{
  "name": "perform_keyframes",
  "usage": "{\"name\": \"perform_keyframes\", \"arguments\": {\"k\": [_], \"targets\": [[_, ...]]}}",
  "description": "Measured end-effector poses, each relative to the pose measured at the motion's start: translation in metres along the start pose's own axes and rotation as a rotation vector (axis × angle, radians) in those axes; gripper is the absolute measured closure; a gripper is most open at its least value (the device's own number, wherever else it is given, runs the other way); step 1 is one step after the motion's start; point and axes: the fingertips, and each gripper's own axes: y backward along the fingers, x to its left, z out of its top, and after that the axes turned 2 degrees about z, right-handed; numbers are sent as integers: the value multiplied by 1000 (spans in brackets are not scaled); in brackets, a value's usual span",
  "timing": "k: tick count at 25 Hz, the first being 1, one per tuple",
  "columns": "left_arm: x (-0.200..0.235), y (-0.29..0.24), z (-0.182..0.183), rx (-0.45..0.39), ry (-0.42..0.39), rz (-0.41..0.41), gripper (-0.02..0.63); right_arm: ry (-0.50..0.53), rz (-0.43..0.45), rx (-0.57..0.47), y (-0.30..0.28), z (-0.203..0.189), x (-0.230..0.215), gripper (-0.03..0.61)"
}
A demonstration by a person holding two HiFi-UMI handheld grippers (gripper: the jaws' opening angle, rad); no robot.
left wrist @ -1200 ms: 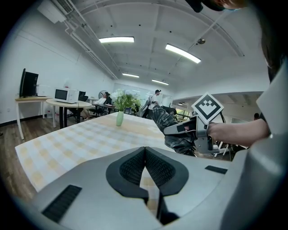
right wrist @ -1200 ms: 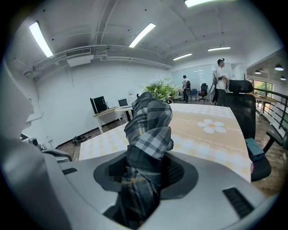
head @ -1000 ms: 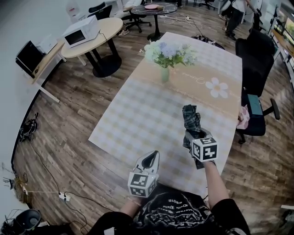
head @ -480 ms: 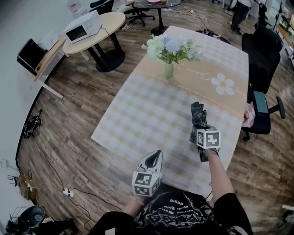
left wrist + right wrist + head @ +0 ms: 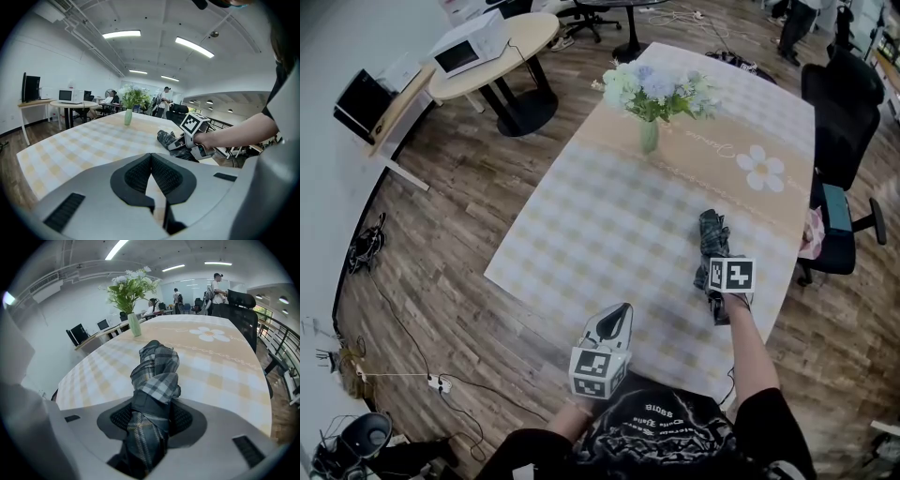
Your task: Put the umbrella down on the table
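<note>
A folded dark plaid umbrella (image 5: 711,234) is clamped between the jaws of my right gripper (image 5: 713,266), over the right part of the checked table (image 5: 609,216). In the right gripper view the umbrella (image 5: 157,371) runs forward from the right gripper (image 5: 152,416) and slopes down to the tabletop. Its far end (image 5: 165,137) lies very low over the cloth; whether it touches I cannot tell. My left gripper (image 5: 614,325) hangs at the table's near edge, left of the umbrella. Its jaws (image 5: 151,161) are shut, with nothing between them.
A green vase of flowers (image 5: 652,94) stands farther back on the table, near a printed daisy (image 5: 762,170). A black office chair (image 5: 844,141) sits at the table's right side. A round table with a microwave (image 5: 473,49) stands at the far left.
My right gripper has sunk towards the tabletop with the umbrella and tilted further down. The left gripper has hardly moved.
</note>
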Motion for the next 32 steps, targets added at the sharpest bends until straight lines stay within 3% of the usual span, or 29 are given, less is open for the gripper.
{"name": "perform_keyframes", "arguments": {"k": [12,20,32], "targets": [[-3,-8,-4,20,1,-28,595,-9,68,23,-3,-1,0,345],[-3,-8,1,3,5,-31,595,56,72,-74,23,13,9,241],[-38,4,8,-39,-18,-84,595,141,77,-331,132,22,26,247]]}}
